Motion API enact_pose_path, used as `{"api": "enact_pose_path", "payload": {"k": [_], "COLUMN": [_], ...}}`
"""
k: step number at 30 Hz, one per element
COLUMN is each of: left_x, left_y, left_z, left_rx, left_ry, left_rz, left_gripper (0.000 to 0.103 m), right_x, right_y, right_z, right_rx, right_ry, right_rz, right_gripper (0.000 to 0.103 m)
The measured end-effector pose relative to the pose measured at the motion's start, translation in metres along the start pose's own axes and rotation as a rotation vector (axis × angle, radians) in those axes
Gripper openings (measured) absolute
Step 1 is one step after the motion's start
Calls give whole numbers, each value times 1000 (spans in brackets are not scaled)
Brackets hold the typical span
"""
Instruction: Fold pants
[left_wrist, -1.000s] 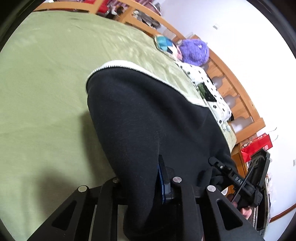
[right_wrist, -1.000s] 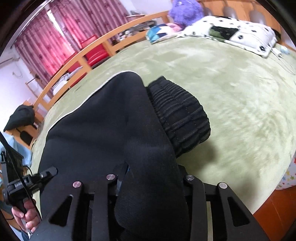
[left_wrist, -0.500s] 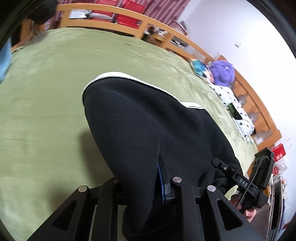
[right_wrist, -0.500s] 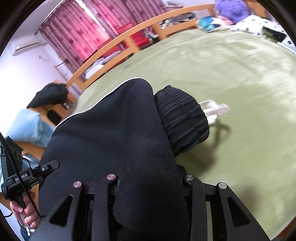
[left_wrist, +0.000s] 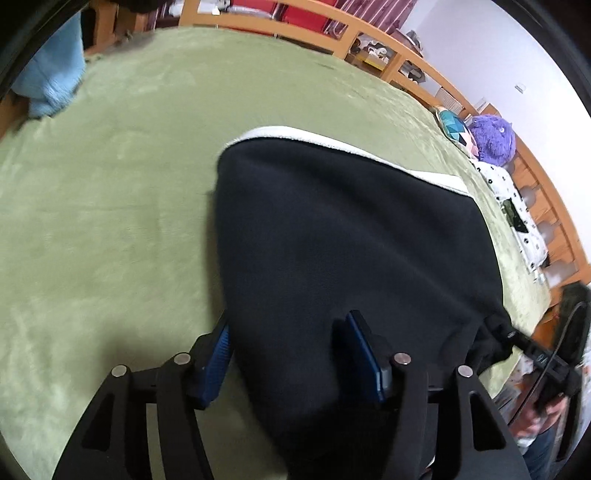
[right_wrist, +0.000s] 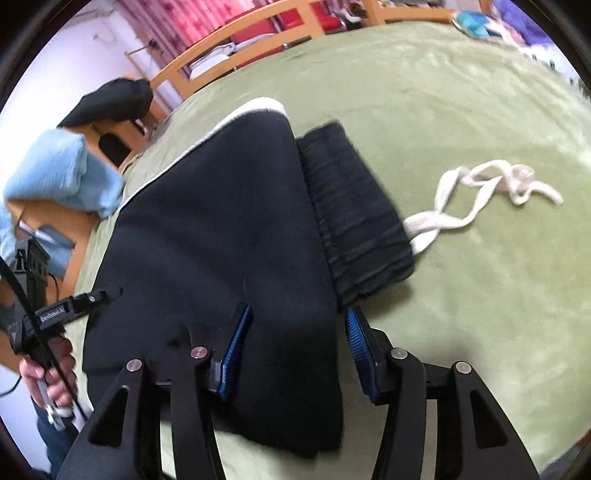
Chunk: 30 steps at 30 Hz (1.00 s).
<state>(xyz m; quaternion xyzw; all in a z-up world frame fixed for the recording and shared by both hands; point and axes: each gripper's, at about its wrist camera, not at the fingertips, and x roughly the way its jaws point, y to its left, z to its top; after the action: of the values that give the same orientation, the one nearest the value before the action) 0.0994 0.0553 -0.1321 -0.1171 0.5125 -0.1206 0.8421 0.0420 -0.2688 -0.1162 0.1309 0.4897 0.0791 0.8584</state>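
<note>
Pants (left_wrist: 343, 236), black, lying doubled over on the green blanket (left_wrist: 110, 221), white trim peeking out at the far fold; ribbed waistband (right_wrist: 354, 218) resting just beside the folded edge, white drawstring (right_wrist: 487, 195) trailing past it across the blanket. Left gripper (left_wrist: 291, 354) and right gripper (right_wrist: 295, 347) each straddling a near corner of the pants; both sets of jaws have just been opening, blue pads standing clear of the cloth between them, likely letting the fold settle flat on the blanket.
</note>
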Motion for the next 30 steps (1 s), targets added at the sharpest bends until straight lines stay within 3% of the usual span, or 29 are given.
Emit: {"api": "enact_pose_path", "payload": {"k": [2,4,7,10,14,15,16,17,20,24,27,30], "left_x": [-14,-28,-43,-47,-51,-52,-52,-52,-51,-61,-64,-61], "left_y": [-1,-1,-6,-4,-8,-9,-10,-11,-11,-21,-27,-30], "left_z": [-10,-21,-37,-47,-56,-58,-59,-59,-56,-54,-54,-56], "left_rx": [-1,-1,-14,-59,-53,-53,-59,-65,-71,-51,-34,-31], "left_ry": [-23,-47,-79,-73,-80,-83,-87,-92,-101,-141,-157,-148], "left_rz": [-3,-30,-46,-107,-75,-79,-86,-90,-91,-123,-109,-124], "left_gripper": [58,60,62,62,62,62,62,62,62,62,62,62], "right_x": [-19,-33,-27,-8,7,7,9,9,-9,-55,-49,-17], "right_y": [9,16,21,21,11,4,-1,-2,16,25,5,-27], "right_z": [-4,-5,3,6,7,5,3,2,5,21,26,15], "right_rx": [-66,-102,-137,-115,-115,-77,-37,-24,-116,-163,-145,-89], "right_ry": [-45,-87,-82,-74,-23,-19,-8,-4,-59,-197,-194,-131], "right_rz": [-23,13,53,8,-65,-17,31,42,53,139,117,61], "right_gripper": [52,52,53,54,52,50,39,35,20,16,16,15]}}
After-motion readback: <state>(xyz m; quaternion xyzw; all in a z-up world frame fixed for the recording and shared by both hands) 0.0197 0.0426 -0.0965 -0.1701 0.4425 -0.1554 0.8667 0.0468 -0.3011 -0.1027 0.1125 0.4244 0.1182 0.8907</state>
